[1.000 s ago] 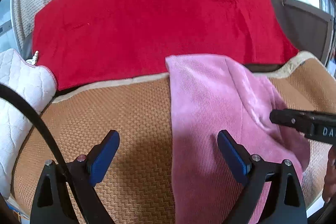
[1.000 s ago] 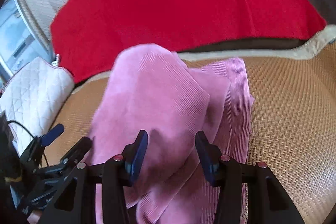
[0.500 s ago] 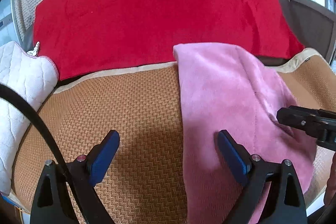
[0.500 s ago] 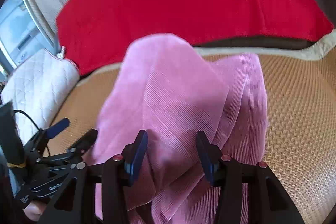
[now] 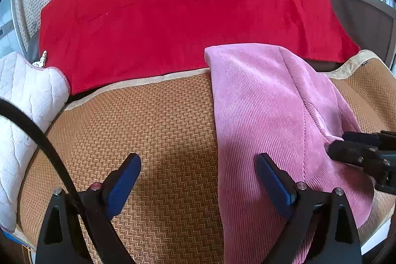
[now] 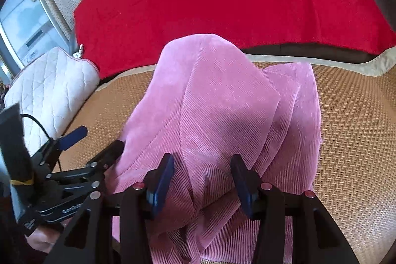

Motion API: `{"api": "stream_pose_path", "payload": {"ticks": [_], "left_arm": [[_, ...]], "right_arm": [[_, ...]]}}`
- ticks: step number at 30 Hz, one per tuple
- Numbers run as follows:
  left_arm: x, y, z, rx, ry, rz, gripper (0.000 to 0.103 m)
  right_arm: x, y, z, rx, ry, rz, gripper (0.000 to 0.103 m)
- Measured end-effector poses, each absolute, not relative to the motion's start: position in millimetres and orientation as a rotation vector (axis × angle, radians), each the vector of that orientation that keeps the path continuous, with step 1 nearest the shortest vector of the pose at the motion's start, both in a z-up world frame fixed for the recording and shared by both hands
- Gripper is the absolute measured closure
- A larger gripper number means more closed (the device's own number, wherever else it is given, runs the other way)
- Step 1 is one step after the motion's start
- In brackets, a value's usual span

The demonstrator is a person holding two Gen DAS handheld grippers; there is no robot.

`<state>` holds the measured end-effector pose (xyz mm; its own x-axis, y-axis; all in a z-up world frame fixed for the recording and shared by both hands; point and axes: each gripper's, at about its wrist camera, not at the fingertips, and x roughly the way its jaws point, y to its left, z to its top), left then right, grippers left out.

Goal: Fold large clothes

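Pink corduroy garment [image 5: 267,115] runs lengthwise toward the woven tan mat's [image 5: 153,130] far edge; right gripper [image 6: 201,180] half-open straddling a fold, left gripper [image 5: 198,180] wide open, empty.

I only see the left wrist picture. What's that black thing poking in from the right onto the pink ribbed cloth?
Observer: That's the right claw. Its own camera shows the pink corduroy garment humped up between its blue pads. I cannot tell whether they pinch it.
Operator: Is the cloth a single layer?
Observer: No. From that side, several stacked edges show along its right border, over the woven tan mat.
Operator: Who holds my claw?
Observer: A person's bare hand grips the handle below the left claw.
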<state>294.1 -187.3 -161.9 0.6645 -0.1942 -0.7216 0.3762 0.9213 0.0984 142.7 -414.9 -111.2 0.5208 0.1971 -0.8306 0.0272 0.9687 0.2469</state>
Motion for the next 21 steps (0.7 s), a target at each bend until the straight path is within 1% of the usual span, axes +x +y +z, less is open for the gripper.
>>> {"api": "stream_pose_path", "payload": {"ticks": [7, 12, 17, 21], "left_arm": [[299, -188, -164, 0.256, 0.779, -0.324, 0.009], [301, -191, -168, 0.261, 0.778, -0.323, 0.009], [298, -192, -169, 0.268, 0.766, -0.317, 0.009], [301, -191, -172, 0.268, 0.767, -0.311, 0.009]], "right_arm": [[132, -421, -106, 0.177, 1.028, 0.136, 0.051], [136, -427, -136, 0.185, 1.104, 0.137, 0.051], [137, -429, -135, 0.171, 1.086, 0.138, 0.051], [135, -434, -121, 0.176, 1.051, 0.154, 0.051]]}}
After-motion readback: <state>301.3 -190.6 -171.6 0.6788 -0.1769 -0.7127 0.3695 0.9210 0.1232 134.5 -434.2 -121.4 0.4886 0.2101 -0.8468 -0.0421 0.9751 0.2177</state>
